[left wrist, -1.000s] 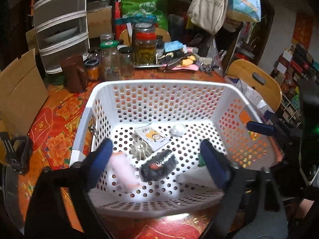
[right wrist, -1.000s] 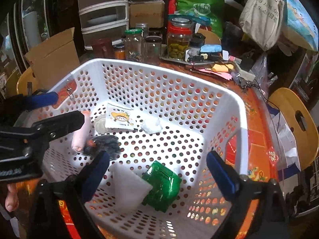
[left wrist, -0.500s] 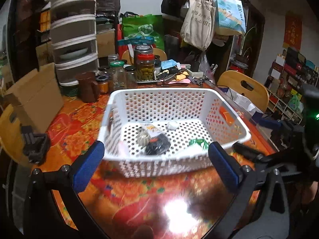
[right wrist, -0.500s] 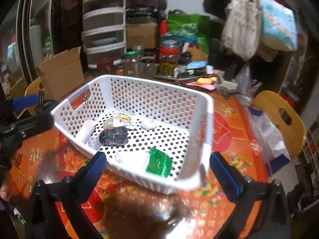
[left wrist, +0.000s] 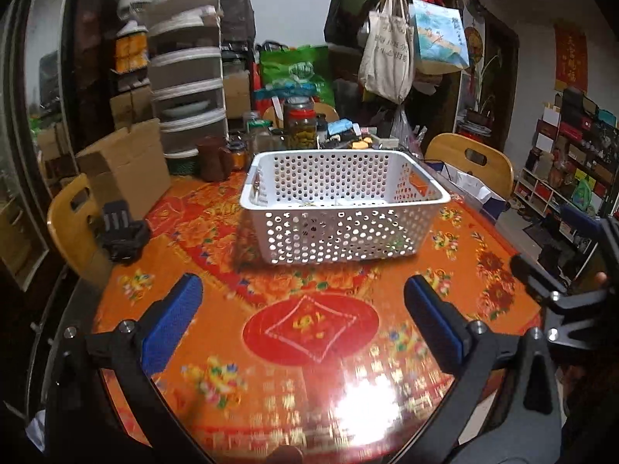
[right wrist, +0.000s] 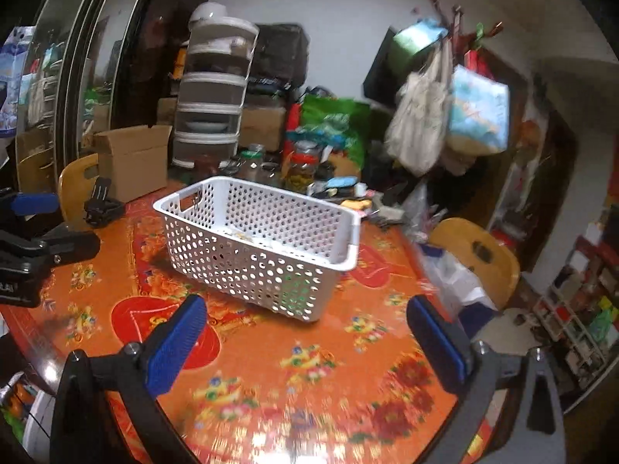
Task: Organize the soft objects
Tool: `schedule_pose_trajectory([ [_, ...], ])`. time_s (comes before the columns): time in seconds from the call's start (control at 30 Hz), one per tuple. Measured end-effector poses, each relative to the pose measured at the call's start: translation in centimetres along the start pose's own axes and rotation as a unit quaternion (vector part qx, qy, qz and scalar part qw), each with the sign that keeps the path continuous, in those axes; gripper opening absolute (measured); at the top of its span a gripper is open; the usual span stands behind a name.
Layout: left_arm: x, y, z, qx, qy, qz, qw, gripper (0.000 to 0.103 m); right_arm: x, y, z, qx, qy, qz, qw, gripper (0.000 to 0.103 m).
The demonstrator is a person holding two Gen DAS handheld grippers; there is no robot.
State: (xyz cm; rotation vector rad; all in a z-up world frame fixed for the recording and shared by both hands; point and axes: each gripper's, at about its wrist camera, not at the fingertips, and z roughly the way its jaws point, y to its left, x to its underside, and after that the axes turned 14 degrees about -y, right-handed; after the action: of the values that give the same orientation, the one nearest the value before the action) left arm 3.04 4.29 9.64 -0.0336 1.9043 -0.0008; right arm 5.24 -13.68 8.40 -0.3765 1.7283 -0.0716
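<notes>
A white perforated basket (left wrist: 340, 228) (right wrist: 255, 259) stands in the middle of the round table with the orange-red floral cloth (left wrist: 309, 328). The soft objects lie inside it, mostly hidden by its walls; only pale scraps show over the rim, and something green shows through the holes. My left gripper (left wrist: 303, 305) hangs open over the bare cloth, well short of the basket, with nothing between its blue pads. My right gripper (right wrist: 305, 332) is also open and empty, back from the basket's near corner. Each gripper shows at the edge of the other's view.
Jars (left wrist: 300, 123), a brown jug (left wrist: 212, 156) and small clutter crowd the table's far side. A cardboard box (left wrist: 123, 166) and a black clip-like device (left wrist: 123, 232) sit at the left. Wooden chairs (left wrist: 470, 162) stand around the table. Hanging bags (left wrist: 387, 58) and shelves fill the background.
Both grippers have pulled back out of the basket toward the table's near edge and risen a little. The basket now looks small and far, and its contents are hidden by its walls.
</notes>
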Motion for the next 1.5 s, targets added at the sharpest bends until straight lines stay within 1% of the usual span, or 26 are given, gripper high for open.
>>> schedule_pose_trajectory([
  [0.03, 0.3, -0.2, -1.4, -0.001, -0.005, 0.004, 1.0, 0.103, 0.0, 0.3, -1.8, 0.004, -0.004, -0.001, 1.0, 0.103],
  [0.07, 0.4, -0.5, -2.6, -0.003, -0.008, 0.01, 0.9999, 0.103, 0.0, 0.6, -2.8, -0.001, -0.003, 0.002, 1.0, 0.103],
  [0.13, 0.6, -1.0, -5.1, -0.004, -0.017, 0.013, 0.9998, 0.103, -0.2, 0.7, -4.9, -0.024, 0.005, 0.025, 0.999, 0.103],
  [0.17, 0.6, -1.2, -6.3, 0.0, -0.022, 0.01, 0.9997, 0.103, -0.3, 0.6, -6.1, -0.043, 0.006, 0.042, 0.998, 0.103],
  [0.23, 0.8, -1.3, -8.8, 0.012, -0.038, -0.006, 0.9992, 0.103, -0.7, 0.1, -8.3, -0.078, -0.007, 0.075, 0.994, 0.103],
  [0.27, 0.8, -1.3, -9.8, 0.015, -0.043, -0.012, 0.9989, 0.103, -0.8, 0.0, -8.9, -0.084, -0.013, 0.086, 0.993, 0.103],
  [0.37, 0.9, -1.7, -12.2, 0.009, -0.05, -0.016, 0.9986, 0.103, -1.1, -0.4, -10.6, -0.087, -0.02, 0.104, 0.991, 0.103],
  [0.43, 1.1, -2.2, -13.3, 0.004, -0.049, -0.01, 0.9987, 0.103, -1.2, -0.6, -11.0, -0.073, -0.018, 0.099, 0.992, 0.103],
  [0.53, 0.7, -2.2, -13.0, 0.003, -0.042, -0.013, 0.999, 0.103, -1.1, -1.0, -10.9, -0.067, -0.009, 0.103, 0.992, 0.103],
  [0.73, 0.2, -1.1, -10.7, -0.013, -0.032, -0.024, 0.9991, 0.103, -0.4, -2.3, -9.3, -0.063, 0.009, 0.124, 0.99, 0.103],
  [0.93, 0.5, -0.8, -10.0, -0.017, -0.027, -0.027, 0.9991, 0.103, -0.1, -2.3, -8.3, -0.066, 0.022, 0.123, 0.99, 0.103],
  [1.2, 0.8, -0.6, -8.4, -0.016, -0.016, -0.026, 0.9994, 0.103, 0.1, -2.3, -8.2, -0.066, 0.024, 0.124, 0.99, 0.103],
  [1.5, 0.9, -0.6, -8.3, -0.015, -0.016, -0.026, 0.9994, 0.103, 0.2, -2.0, -8.1, -0.066, 0.024, 0.124, 0.99, 0.103],
])
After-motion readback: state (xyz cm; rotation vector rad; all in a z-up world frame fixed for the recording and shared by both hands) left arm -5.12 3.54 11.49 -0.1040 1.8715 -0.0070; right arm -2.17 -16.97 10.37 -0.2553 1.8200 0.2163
